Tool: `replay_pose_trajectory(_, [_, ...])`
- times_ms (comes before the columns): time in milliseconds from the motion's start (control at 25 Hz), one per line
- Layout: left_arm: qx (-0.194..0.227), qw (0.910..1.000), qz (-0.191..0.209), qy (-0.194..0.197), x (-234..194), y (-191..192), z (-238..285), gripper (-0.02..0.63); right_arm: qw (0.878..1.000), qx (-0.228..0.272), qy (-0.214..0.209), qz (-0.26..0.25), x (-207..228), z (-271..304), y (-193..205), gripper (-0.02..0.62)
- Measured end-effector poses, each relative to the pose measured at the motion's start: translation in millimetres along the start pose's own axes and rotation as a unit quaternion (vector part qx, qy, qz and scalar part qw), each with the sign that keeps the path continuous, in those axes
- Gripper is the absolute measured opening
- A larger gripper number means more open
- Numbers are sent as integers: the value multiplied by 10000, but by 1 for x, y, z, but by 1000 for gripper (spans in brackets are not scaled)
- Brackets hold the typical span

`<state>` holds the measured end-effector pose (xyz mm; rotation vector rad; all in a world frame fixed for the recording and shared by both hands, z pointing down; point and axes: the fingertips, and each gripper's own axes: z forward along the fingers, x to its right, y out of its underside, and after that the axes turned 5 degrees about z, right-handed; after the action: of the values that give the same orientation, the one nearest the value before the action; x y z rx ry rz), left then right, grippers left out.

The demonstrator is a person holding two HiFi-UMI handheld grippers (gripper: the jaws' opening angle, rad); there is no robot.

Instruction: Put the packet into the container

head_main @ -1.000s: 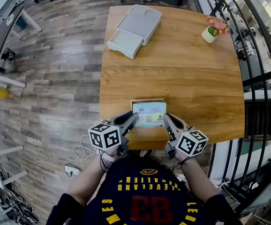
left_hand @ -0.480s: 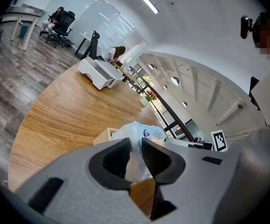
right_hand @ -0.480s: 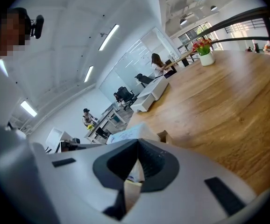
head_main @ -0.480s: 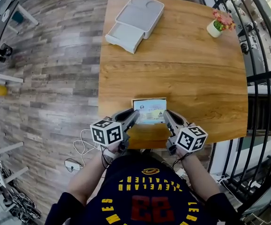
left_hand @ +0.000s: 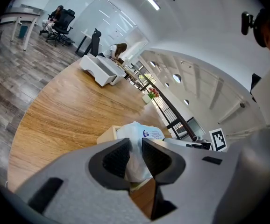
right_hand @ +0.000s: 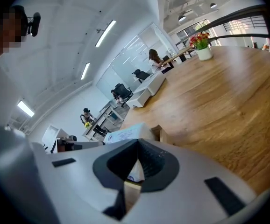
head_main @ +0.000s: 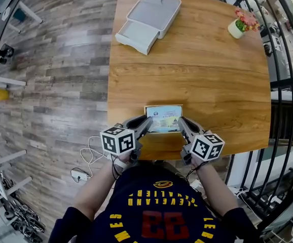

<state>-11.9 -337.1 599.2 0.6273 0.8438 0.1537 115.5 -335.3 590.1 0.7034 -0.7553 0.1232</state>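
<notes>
A white printed packet (head_main: 164, 118) lies over a small wooden container (head_main: 162, 108) near the table's front edge. My left gripper (head_main: 147, 122) is shut on the packet's left edge, and its pads pinch the white plastic (left_hand: 136, 148) in the left gripper view. My right gripper (head_main: 180, 121) is shut on the packet's right edge; the packet (right_hand: 125, 134) and the container's wooden wall (right_hand: 159, 133) show just past its jaws. I cannot tell how deep the packet sits in the container.
A grey tray-like case (head_main: 149, 19) stands at the table's far left. A small flower pot (head_main: 242, 25) sits at the far right corner. The wooden table (head_main: 197, 80) ends just below the grippers. A black railing (head_main: 283, 80) runs along the right side.
The packet and both grippers have shifted slightly away from the front edge. Both grips hold as before.
</notes>
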Motion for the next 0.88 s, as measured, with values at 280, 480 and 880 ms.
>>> replay_pose_trajectory(280, [-24, 9999, 109, -86, -4, 2, 1, 90, 9999, -95, 108, 77, 7, 5, 5, 12])
replay_pose_trajectory(480, [113, 9999, 77, -53, -4, -1, -3, 90, 9998, -153, 144, -9, 8, 5, 10, 12])
replay_pose_trajectory(880, [126, 9997, 182, -121, -3, 0, -5, 90, 9987, -321, 367, -138, 13, 8, 15, 34])
